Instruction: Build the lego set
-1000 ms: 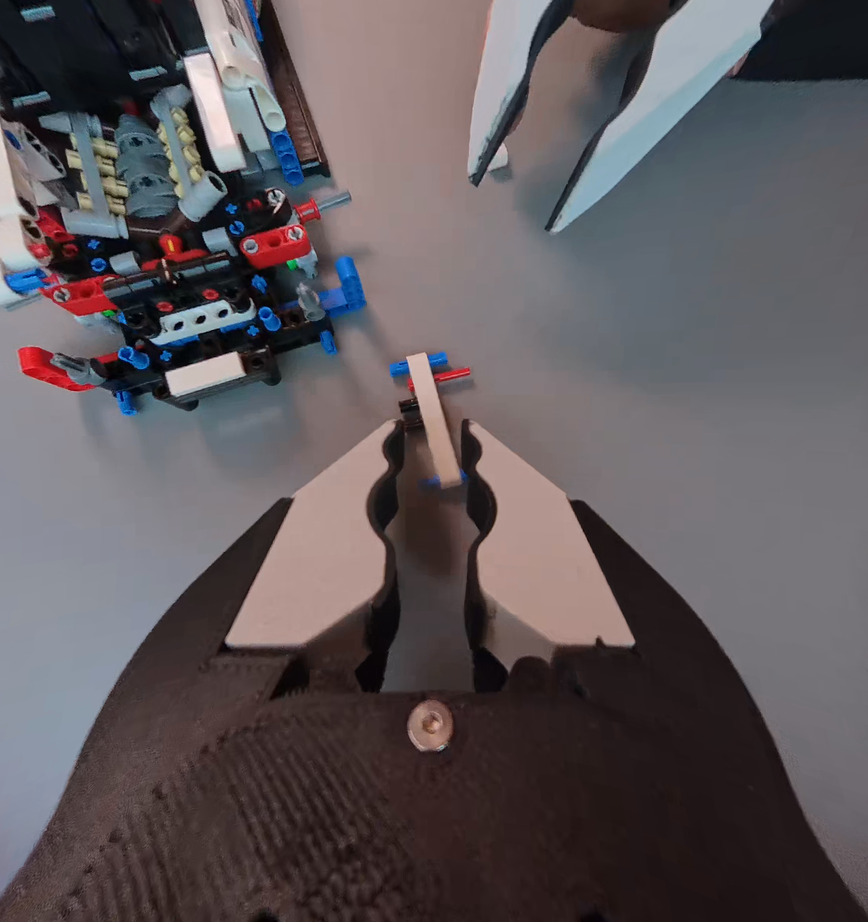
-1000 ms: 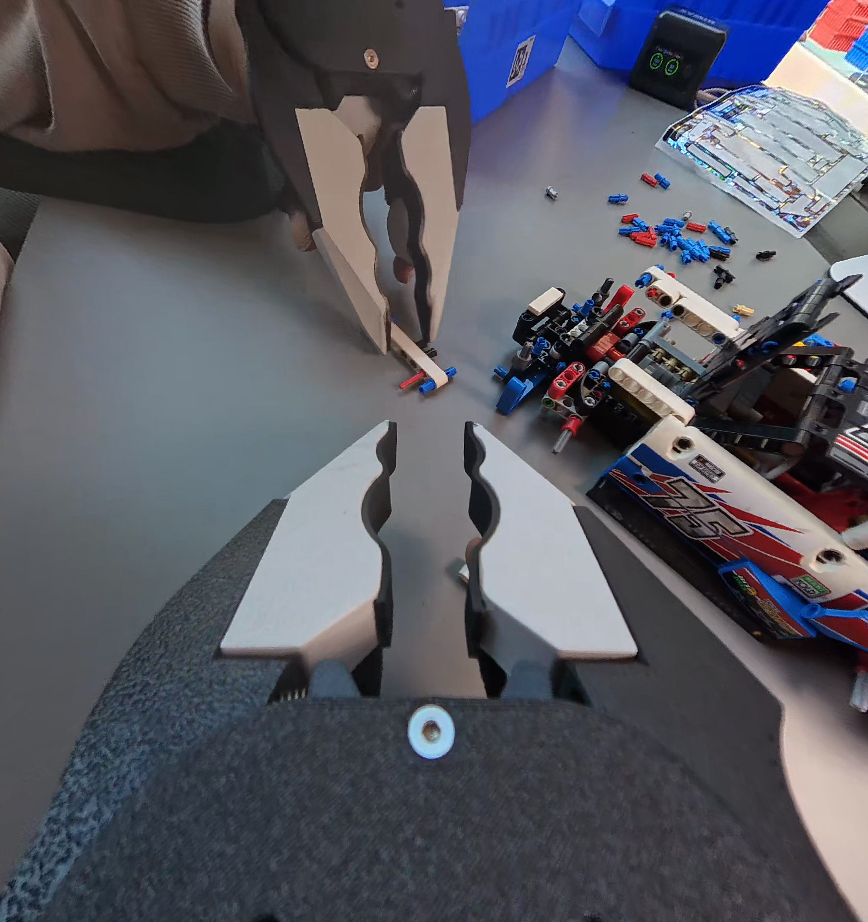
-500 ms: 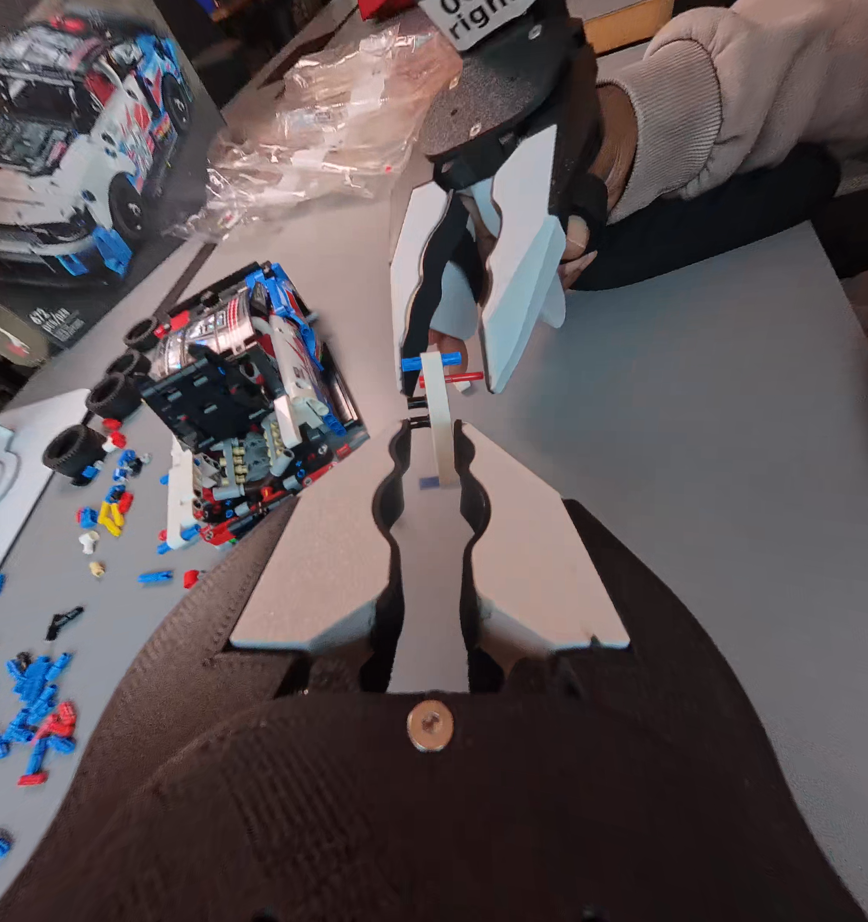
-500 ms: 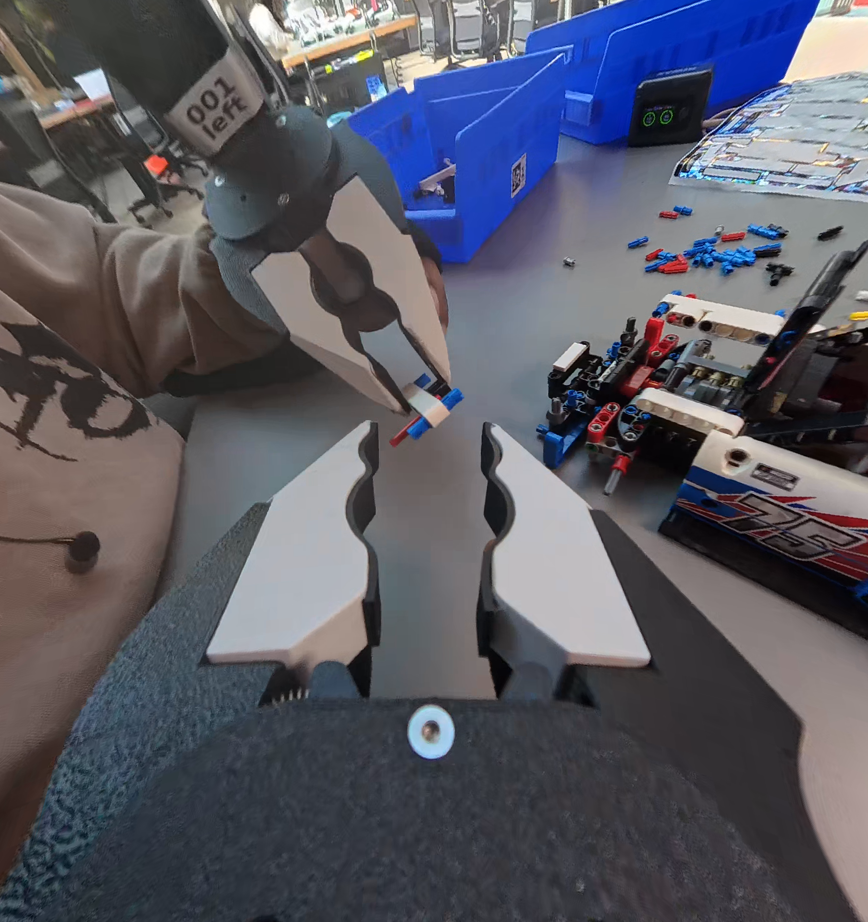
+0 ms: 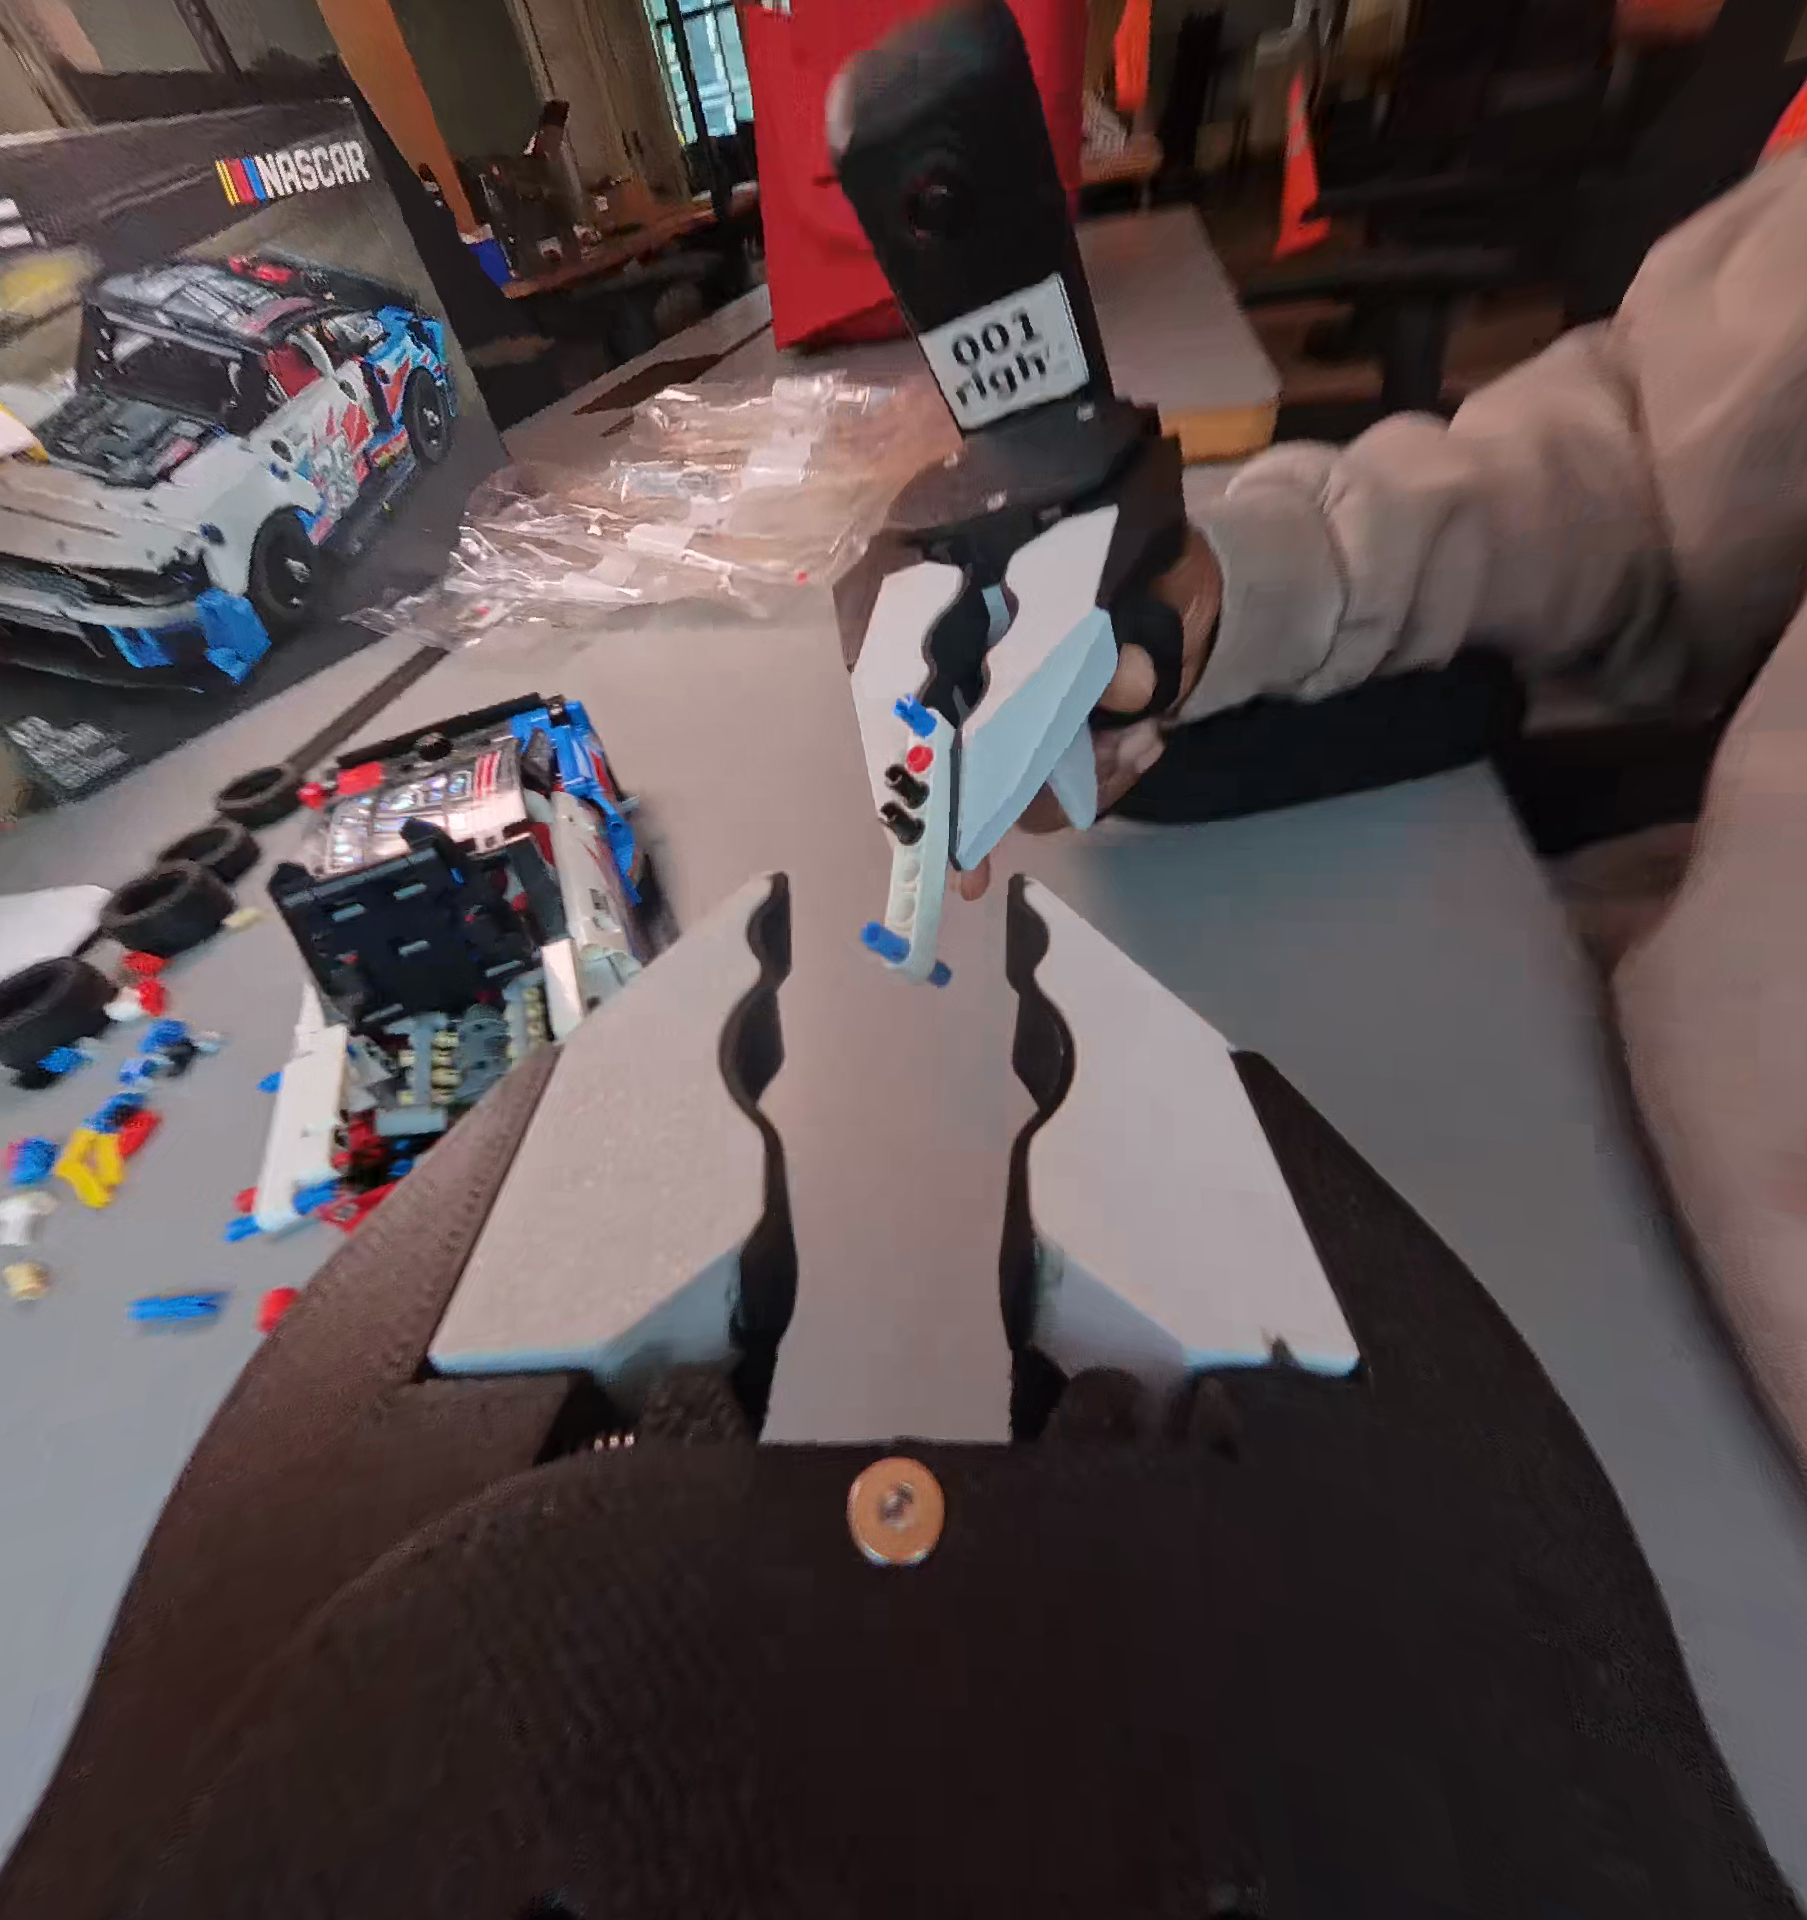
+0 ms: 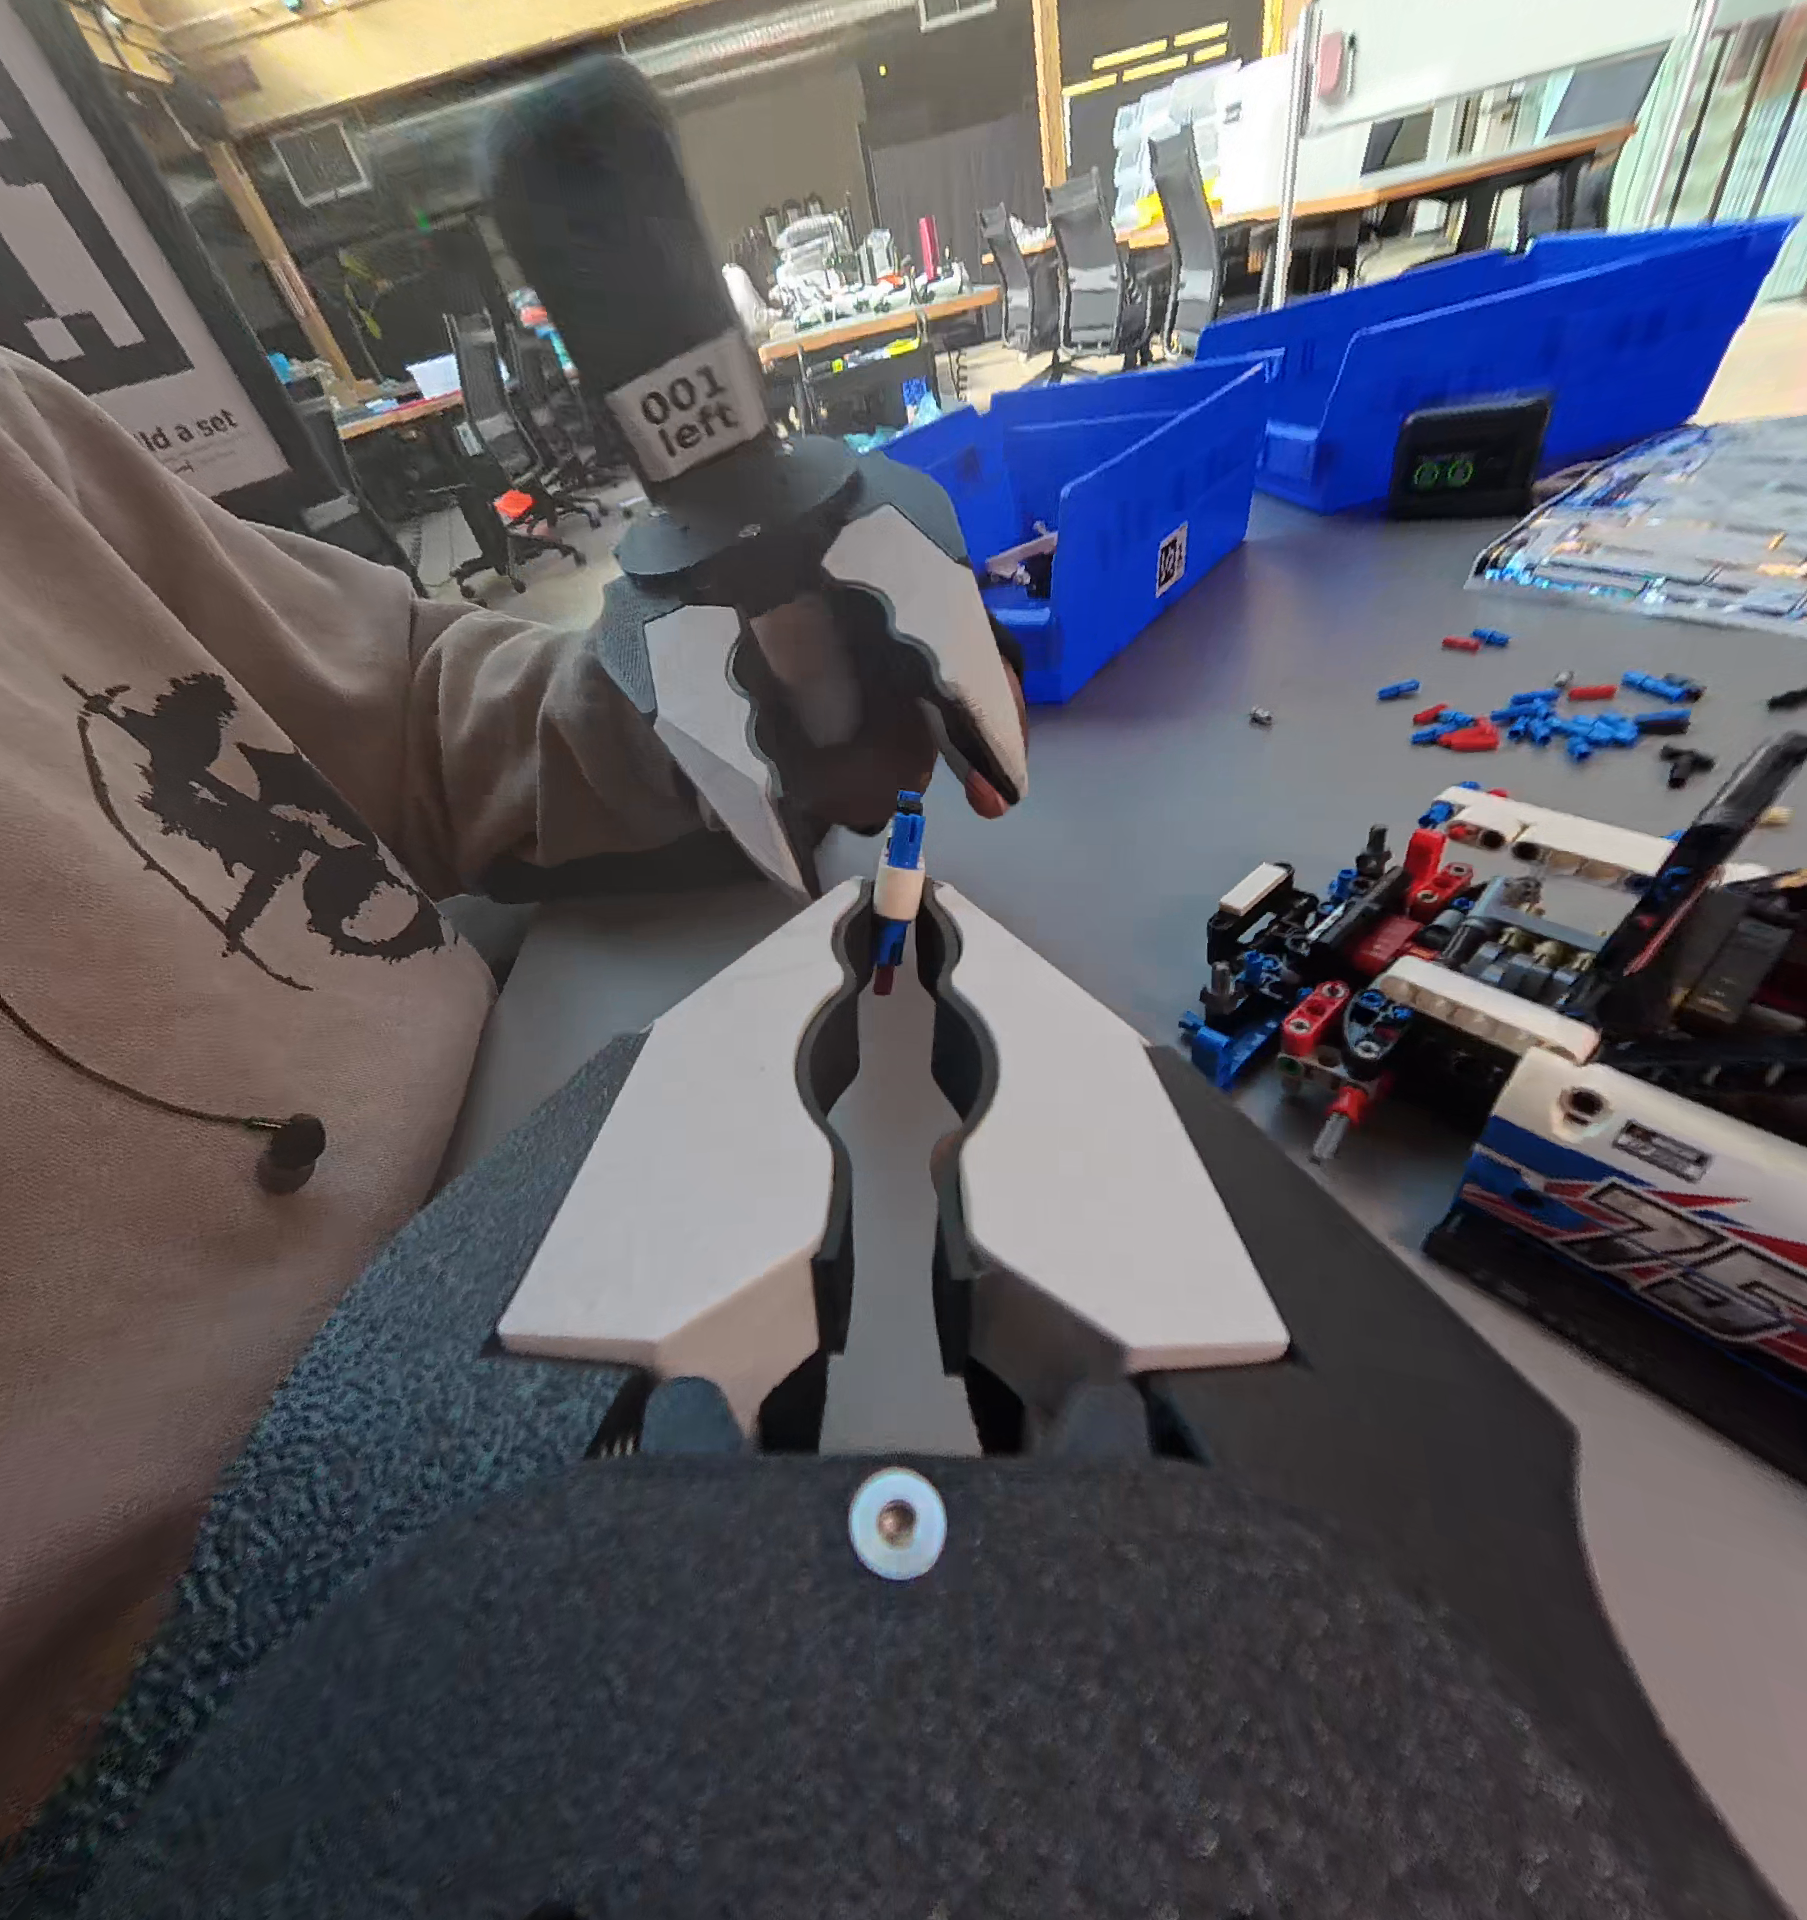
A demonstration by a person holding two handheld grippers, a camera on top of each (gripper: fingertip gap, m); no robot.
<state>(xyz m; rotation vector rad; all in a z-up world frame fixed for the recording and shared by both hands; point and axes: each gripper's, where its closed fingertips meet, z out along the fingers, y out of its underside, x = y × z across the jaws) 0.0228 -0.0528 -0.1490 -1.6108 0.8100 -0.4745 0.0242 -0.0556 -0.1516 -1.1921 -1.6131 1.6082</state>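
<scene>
A white lego beam (image 5: pixel 914 862) with blue, red and black pins is held in the air above the grey table. My right gripper (image 6: pixel 897 894) is shut on one end of the beam (image 6: pixel 897 888); in the left wrist view the right gripper (image 5: pixel 946 831) hangs tips down with the beam below it. My left gripper (image 5: pixel 896 888) is open and empty, its fingers either side of the beam's lower end without touching it. It also shows in the right wrist view (image 6: pixel 899 831), facing the right one. The part-built lego car (image 5: pixel 463 883) (image 6: pixel 1501 987) lies on the table.
Loose small pieces (image 5: pixel 88 1143) (image 6: pixel 1553 717) and black tyres (image 5: pixel 37 1008) lie around the car. The set's box (image 5: pixel 203 416) and plastic bags (image 5: pixel 670 509) are behind. Blue bins (image 6: pixel 1138 540) stand at the back. The person's torso (image 6: pixel 151 935) is close. The grippers are tip to tip, or close to it.
The beam went from my left gripper to my right. The left opened and let go; the right closed on the beam. Both grippers rose off the table.
</scene>
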